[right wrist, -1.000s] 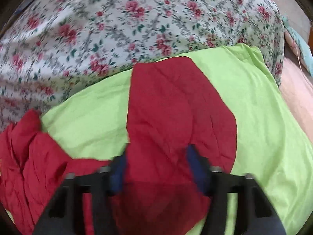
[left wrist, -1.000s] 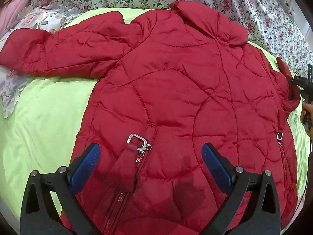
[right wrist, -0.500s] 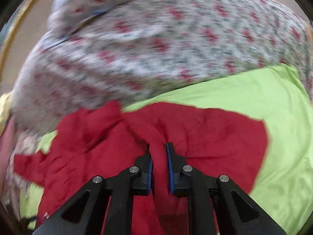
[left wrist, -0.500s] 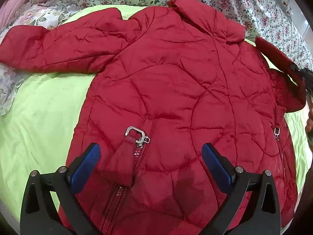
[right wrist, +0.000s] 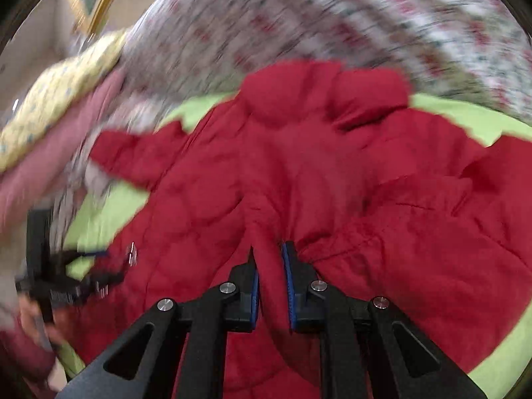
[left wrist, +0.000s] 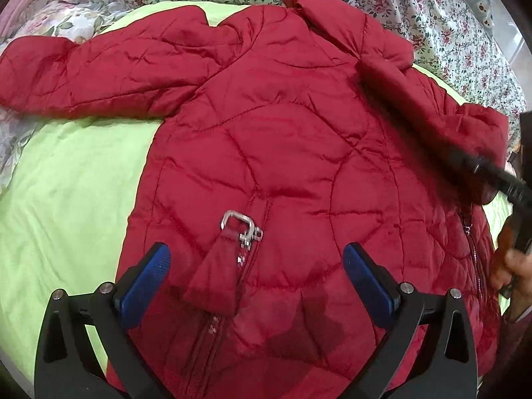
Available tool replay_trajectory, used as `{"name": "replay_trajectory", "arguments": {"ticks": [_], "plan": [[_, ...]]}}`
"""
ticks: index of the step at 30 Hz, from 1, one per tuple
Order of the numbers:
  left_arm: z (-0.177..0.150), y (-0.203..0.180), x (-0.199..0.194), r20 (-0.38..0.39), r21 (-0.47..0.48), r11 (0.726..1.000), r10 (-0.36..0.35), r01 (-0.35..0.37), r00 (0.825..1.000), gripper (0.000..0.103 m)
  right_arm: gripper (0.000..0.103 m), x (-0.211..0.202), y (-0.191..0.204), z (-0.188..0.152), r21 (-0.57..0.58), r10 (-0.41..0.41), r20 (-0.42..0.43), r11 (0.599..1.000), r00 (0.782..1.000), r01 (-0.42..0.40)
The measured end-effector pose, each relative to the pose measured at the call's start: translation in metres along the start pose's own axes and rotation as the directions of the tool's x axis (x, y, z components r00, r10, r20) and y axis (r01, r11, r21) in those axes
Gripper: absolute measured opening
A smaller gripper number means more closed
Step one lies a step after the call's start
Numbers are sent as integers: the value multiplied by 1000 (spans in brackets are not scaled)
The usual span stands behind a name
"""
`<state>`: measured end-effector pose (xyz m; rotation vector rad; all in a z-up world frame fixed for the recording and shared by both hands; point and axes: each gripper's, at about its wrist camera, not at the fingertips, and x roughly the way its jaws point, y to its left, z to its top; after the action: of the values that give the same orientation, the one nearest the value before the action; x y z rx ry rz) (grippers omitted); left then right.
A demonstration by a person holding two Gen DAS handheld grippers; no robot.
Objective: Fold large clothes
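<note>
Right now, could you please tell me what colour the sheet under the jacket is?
Lime green, plain; the sheet under the red jacket shows best in the left wrist view.

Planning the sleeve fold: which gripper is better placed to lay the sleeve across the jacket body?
Right. The right gripper is shut on the sleeve over the red jacket; the left gripper hangs open, holding nothing.

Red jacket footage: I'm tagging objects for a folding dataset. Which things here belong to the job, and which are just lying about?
Job:
- red jacket
- its sleeve, pinched in the right gripper
- left gripper, open above the hem

Lying about:
- green sheet
- floral bedding
- pink cloth
</note>
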<state>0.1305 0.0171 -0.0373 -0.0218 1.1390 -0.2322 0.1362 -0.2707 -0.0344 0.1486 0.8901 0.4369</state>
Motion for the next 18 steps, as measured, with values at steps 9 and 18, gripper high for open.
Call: {"name": "replay_trajectory", "arguments": {"ticks": [9, 18], "plan": [[59, -15, 11, 36, 46, 997, -56, 54, 998, 103, 13, 24, 23, -22, -123, 117, -110, 984, 987, -131], [108, -41, 62, -25, 74, 978, -195, 196, 981, 36, 18, 24, 14, -24, -67, 106, -93, 991, 990, -113]]}}
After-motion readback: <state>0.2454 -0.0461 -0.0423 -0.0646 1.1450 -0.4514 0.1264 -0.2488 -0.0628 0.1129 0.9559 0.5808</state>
